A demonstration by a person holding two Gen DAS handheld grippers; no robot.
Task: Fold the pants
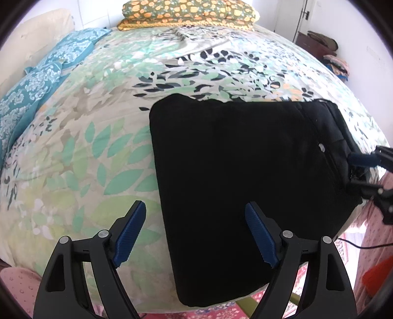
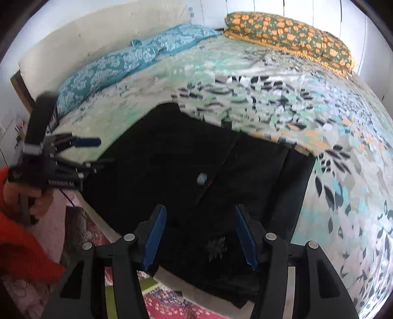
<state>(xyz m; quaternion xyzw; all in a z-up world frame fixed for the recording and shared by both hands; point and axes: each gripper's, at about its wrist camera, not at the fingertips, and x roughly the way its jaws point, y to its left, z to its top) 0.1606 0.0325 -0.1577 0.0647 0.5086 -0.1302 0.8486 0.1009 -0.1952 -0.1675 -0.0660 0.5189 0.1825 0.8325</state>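
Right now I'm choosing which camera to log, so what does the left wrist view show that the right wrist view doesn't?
Only the left wrist view shows the door and the clothes pile by the far wall. Only the right wrist view shows the person's hand and orange sleeve holding the left tool. Both show the folded black pants on the floral bedspread, the orange-flowered pillow, and both tools open.

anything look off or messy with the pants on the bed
Nothing stands out. The black pants lie folded in a flat, roughly square bundle near the edge of the floral bedspread, and both claws are open.
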